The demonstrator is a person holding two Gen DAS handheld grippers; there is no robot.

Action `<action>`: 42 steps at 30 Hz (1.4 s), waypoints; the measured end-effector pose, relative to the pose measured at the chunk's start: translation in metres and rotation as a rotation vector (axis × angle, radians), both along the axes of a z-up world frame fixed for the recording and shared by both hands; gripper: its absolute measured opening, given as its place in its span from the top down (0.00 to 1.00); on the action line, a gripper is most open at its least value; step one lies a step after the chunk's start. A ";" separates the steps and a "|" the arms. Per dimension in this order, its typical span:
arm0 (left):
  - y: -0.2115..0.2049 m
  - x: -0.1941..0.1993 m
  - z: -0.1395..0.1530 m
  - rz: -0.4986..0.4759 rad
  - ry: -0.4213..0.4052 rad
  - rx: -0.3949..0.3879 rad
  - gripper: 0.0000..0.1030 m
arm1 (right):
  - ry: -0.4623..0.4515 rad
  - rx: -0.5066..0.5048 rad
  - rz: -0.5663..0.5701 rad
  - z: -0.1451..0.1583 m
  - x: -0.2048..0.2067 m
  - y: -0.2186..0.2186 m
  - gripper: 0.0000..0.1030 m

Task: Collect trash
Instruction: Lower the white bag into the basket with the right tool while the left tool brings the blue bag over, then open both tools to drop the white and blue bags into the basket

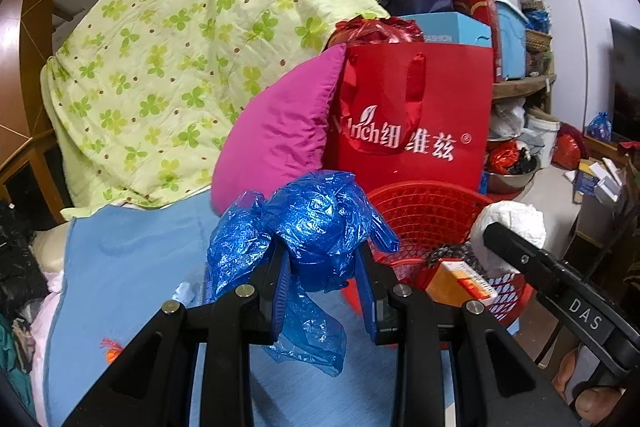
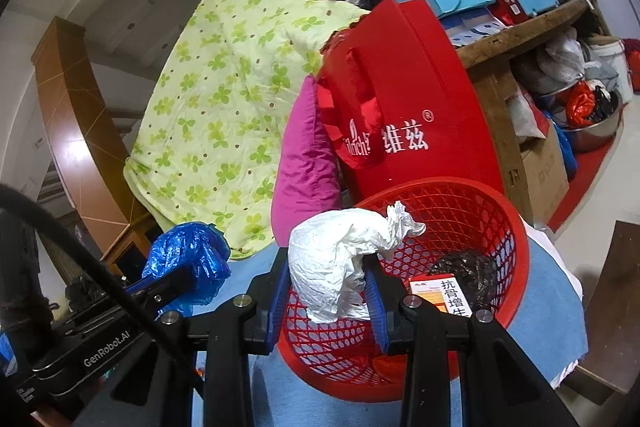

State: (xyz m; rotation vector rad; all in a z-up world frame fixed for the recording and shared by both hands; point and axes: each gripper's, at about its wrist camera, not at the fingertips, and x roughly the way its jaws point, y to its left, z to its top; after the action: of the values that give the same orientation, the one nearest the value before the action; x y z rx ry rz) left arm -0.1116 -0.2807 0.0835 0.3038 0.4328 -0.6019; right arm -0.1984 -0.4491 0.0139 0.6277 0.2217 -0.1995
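Observation:
My left gripper (image 1: 322, 259) is shut on a crumpled blue plastic bag (image 1: 308, 227) and holds it just left of the red mesh basket (image 1: 424, 211). My right gripper (image 2: 328, 279) is shut on a crumpled white paper wad (image 2: 340, 259) over the near rim of the red mesh basket (image 2: 480, 211). The basket holds an orange and white medicine box (image 2: 440, 295) and a dark crumpled wrapper (image 2: 464, 267). The blue bag (image 2: 188, 259) in the left gripper also shows in the right wrist view. The white wad (image 1: 508, 227) also shows in the left wrist view.
The basket stands on a light blue cloth (image 1: 132, 267). Behind it are a red gift bag (image 1: 412, 115), a magenta pillow (image 1: 280, 131) and a green clover quilt (image 1: 168, 67). Cluttered wooden shelves (image 2: 520, 39) with boxes stand at the right.

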 end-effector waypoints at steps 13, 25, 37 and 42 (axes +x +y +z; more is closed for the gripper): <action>-0.026 0.003 -0.020 -0.200 0.070 -0.049 0.65 | 0.027 0.087 -0.035 -0.010 -0.003 -0.018 0.62; -0.023 0.012 -0.037 -0.199 0.092 -0.047 0.42 | 0.011 0.105 -0.050 -0.010 -0.006 -0.017 0.38; 0.076 0.035 -0.069 0.006 0.142 -0.057 0.34 | -0.001 -0.031 0.028 0.006 0.014 0.028 0.38; 0.129 0.047 -0.088 0.116 0.154 -0.046 0.34 | 0.002 -0.156 0.109 0.014 0.030 0.070 0.38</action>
State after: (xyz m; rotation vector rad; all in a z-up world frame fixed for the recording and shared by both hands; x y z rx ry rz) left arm -0.0645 -0.1520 -0.0043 0.1877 0.5805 -0.5225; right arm -0.1682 -0.3791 0.0275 0.4591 0.2390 -0.1114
